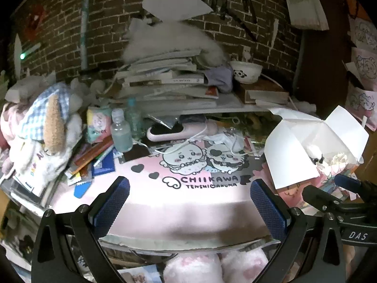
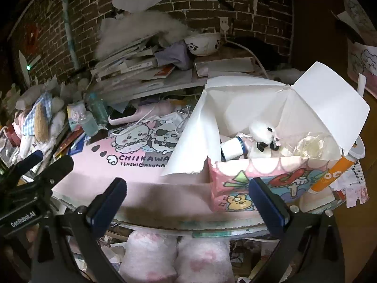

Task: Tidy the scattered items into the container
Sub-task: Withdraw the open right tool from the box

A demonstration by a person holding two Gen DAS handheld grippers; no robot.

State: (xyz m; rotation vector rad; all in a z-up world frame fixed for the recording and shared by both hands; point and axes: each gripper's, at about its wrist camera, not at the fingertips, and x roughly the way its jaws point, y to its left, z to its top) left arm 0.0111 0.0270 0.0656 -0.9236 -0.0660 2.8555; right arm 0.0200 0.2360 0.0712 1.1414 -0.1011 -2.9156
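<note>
Several small things already sit inside the open box [image 2: 271, 176] at the pink mat's [image 1: 188, 202] right edge, a white plush [image 2: 261, 134] among them. Both the left gripper [image 1: 188, 200] and the right gripper [image 2: 188, 200] hover empty, jaws apart.

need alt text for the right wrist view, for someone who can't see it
The open right gripper hovers, holding nothing, at the near edge of a pink Chiikawa desk mat. Just beyond stands an open cartoon-printed box holding a white plush toy. Stacked books and clutter fill the background.
</note>
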